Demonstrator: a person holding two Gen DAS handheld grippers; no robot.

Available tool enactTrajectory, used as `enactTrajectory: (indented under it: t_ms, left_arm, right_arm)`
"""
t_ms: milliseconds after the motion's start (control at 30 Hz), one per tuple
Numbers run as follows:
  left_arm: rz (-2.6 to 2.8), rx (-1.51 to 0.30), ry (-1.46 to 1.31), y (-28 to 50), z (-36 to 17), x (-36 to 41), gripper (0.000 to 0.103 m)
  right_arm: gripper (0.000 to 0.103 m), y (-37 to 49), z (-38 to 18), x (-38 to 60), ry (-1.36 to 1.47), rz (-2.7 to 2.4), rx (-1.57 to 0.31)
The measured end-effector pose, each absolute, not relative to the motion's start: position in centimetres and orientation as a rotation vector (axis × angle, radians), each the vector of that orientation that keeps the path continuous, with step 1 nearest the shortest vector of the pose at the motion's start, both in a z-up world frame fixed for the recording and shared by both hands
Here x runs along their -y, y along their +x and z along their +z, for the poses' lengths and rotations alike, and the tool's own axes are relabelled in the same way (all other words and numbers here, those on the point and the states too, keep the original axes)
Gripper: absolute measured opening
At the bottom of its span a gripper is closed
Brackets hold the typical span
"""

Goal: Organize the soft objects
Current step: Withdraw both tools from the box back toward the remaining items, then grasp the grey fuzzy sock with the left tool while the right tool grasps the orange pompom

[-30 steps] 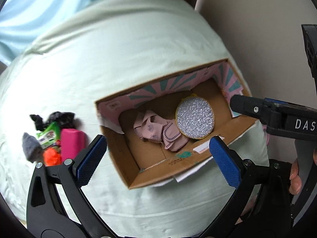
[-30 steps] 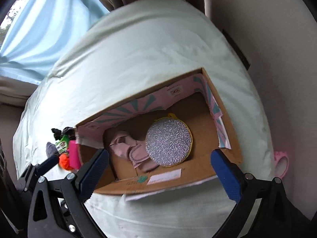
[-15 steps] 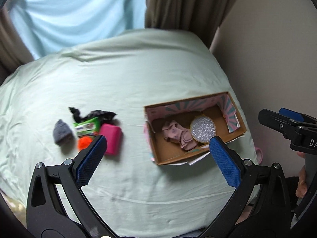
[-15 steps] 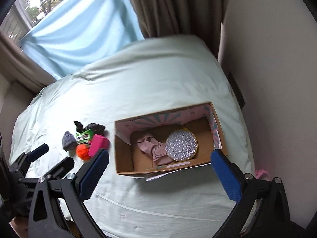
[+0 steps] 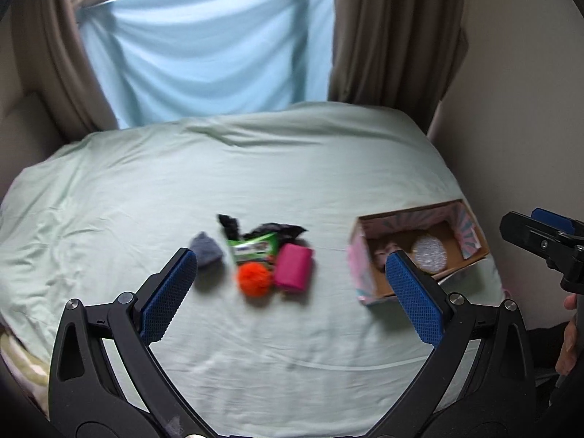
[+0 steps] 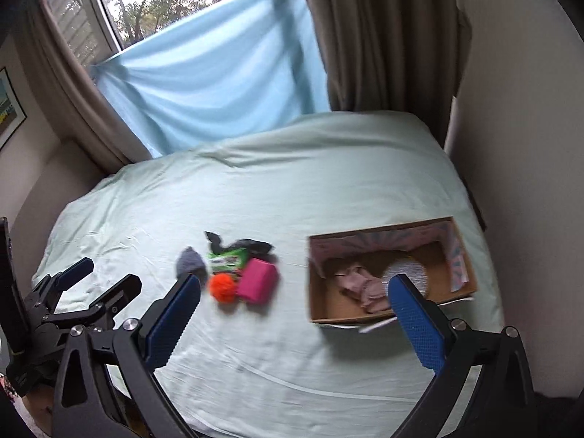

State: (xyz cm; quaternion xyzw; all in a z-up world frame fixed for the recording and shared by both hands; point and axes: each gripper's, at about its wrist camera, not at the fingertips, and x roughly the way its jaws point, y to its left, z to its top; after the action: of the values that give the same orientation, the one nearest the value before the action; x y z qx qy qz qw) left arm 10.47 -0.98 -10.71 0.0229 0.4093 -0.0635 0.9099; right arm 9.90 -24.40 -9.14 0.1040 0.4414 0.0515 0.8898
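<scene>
Hovering above a pale green bed, the left gripper and the right gripper both have their jaws spread wide and hold nothing. Near the middle of the bed lies a blurred cluster: a grey knitted thing, a green packet, an orange pompom, a pink block and some black fabric partly hidden behind the packet. Well to the right sits an open cardboard box holding a pink cloth item and a silvery disc, both partly covered by a blue finger pad. At the left view's right edge, a hand is cut off.
</scene>
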Motion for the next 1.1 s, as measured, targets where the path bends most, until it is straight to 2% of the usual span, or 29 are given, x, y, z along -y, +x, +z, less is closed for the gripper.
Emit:
enactTrajectory:
  t_ms: [333, 600, 1100]
  left_arm:
    - [-0.138, -0.861, 0.061, 11.7, -11.9, -10.9, 0.103]
    - [-0.228, -0.902, 0.073, 15.3, -15.6, -17.6, 0.103]
    - [-0.465, -0.959, 0.221, 24.9, -32.3, -20.2, 0.102]
  right_arm:
    - [0.103, 10.0, -10.1, 14.3, 0.264, 0.064, -0.914]
    - [0.103, 11.6, -14.1, 7.2, 0.328, -0.035, -0.943]
    - [0.102, 17.1, -30.7, 1.1, 0.477, -0.216, -0.963]
